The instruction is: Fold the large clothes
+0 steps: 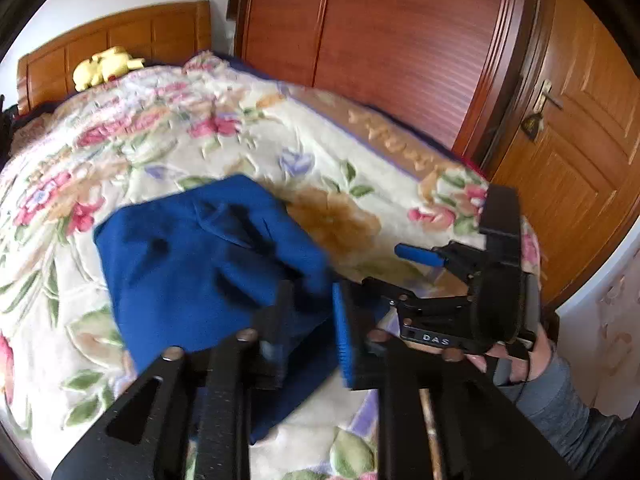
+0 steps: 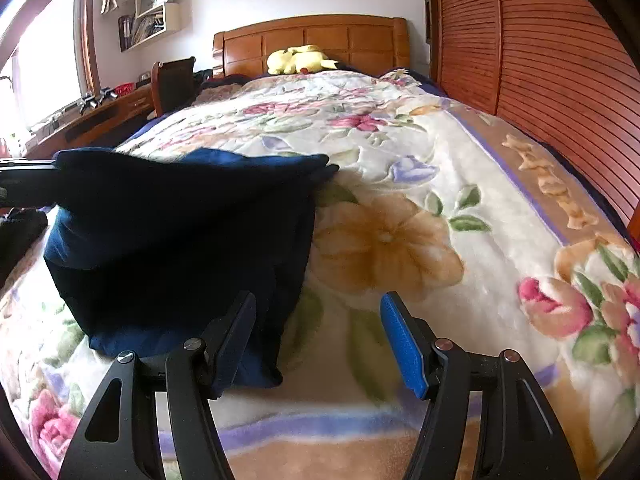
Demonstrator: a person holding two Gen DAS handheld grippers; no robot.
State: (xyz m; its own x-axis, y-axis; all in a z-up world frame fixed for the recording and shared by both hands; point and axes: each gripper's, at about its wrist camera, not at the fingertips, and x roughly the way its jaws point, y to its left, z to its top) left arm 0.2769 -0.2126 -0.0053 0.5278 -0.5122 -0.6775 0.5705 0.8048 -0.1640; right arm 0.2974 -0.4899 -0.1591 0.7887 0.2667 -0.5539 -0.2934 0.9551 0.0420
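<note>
A dark blue garment (image 1: pixel 208 264) lies folded into a thick bundle on the floral blanket (image 1: pixel 168 148) of the bed. My left gripper (image 1: pixel 308 332) is open, its blue-padded fingers straddling the bundle's near right corner. My right gripper (image 2: pixel 320 332) is open and empty; its left finger sits over the bundle's near right edge (image 2: pixel 180 248) and its right pad hangs over bare blanket (image 2: pixel 400 240). In the left wrist view the right gripper (image 1: pixel 440 276) shows just right of the garment, held by a hand. The left gripper's body pokes in at the right wrist view's left edge (image 2: pixel 24 188).
The bed has a wooden headboard (image 2: pixel 312 40) with a yellow plush toy (image 2: pixel 298 60) against it. A slatted wooden wardrobe (image 2: pixel 540 80) runs along the right side. A door (image 1: pixel 568 152) stands beyond the bed's foot. A desk and chair (image 2: pixel 172 80) stand left.
</note>
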